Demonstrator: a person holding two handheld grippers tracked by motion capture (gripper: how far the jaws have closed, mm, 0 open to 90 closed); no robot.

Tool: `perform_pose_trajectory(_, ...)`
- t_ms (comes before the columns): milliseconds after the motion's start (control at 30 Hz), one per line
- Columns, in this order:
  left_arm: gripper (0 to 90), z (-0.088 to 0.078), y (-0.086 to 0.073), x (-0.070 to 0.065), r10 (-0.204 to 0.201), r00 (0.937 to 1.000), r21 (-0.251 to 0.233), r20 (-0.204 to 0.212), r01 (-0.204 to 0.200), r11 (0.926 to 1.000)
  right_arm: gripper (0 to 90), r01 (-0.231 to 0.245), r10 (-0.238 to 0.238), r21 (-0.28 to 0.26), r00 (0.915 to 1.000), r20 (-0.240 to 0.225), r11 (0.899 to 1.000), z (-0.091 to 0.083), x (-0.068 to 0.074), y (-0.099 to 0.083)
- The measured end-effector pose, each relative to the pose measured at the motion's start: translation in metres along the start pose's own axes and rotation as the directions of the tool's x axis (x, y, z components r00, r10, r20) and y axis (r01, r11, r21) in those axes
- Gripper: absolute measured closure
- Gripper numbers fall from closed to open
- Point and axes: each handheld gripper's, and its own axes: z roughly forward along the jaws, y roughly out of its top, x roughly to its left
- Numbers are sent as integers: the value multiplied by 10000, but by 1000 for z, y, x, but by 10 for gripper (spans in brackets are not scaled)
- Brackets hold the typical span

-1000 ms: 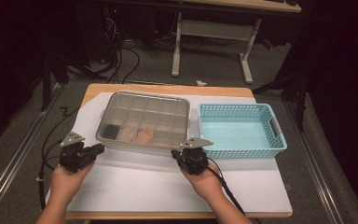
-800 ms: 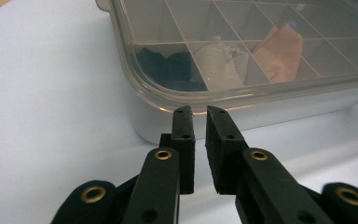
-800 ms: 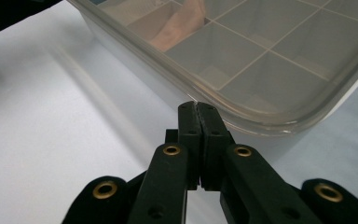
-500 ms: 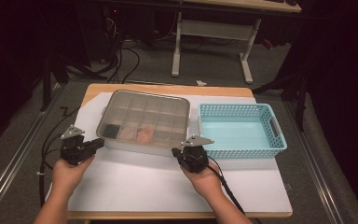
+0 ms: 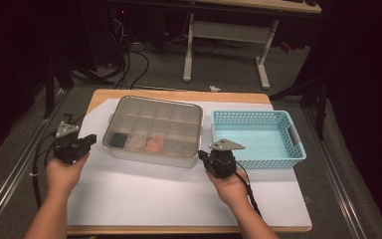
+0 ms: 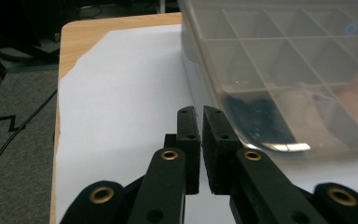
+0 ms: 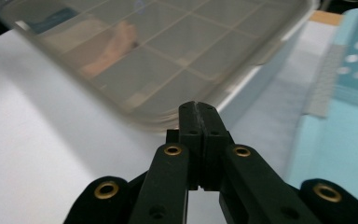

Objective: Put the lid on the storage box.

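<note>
The lidded box (image 5: 152, 130) sits at the back left of the white sheet (image 5: 179, 194) on the bench (image 5: 104, 94), just beside the blue basket (image 5: 258, 137) on its right; the sheet's near half lies bare. The left gripper (image 6: 200, 114) hovers off the box's left end, its jaws just closed to a thin slit with nothing between them. The right gripper (image 7: 199, 108) sits at the box's near right corner, jaws pressed together, empty.
</note>
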Motion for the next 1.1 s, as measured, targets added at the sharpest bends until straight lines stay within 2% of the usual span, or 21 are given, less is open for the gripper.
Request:
perform_pose_trajectory(67,856,10,5,-1,229,9996,235,-140,-225,9995,898,-161,161,18,9997,158,9999,1,-6,4)
perform_pose_trajectory(133,856,19,9,-2,261,9996,445,-68,-257,9987,898,-238,234,122,9992,329,9996,5,-11,9)
perform_pose_trajectory(267,865,27,13,-8,554,9984,632,-146,-544,9965,898,-255,234,404,9984,514,9989,16,-16,14)
perform_pose_trajectory(433,877,29,14,-8,539,9984,544,-194,-527,9971,897,-107,62,568,9969,781,9983,22,-15,16)
perform_pose_trajectory(533,869,27,14,-7,349,9992,388,-170,-342,9987,897,-144,90,638,9965,834,9979,25,-15,16)
perform_pose_trajectory(700,897,30,14,-10,572,9980,391,-277,-561,9977,898,-92,21,768,9957,924,9970,28,-14,15)
perform_pose_trajectory(800,887,28,16,-9,402,9990,228,-206,-397,9990,898,14,-96,813,9950,997,9967,28,-13,16)
perform_pose_trajectory(900,886,25,17,-10,417,9988,-3,-276,-417,9991,898,-39,-38,794,9954,960,9968,28,-13,17)
perform_pose_trajectory(1033,898,28,17,-15,714,9969,223,-321,-707,9972,898,-42,-31,826,9961,885,9966,28,-11,16)
perform_pose_trajectory(1100,899,28,17,-16,647,9975,152,-282,-643,9978,898,-22,-50,817,9961,883,9967,29,-11,16)
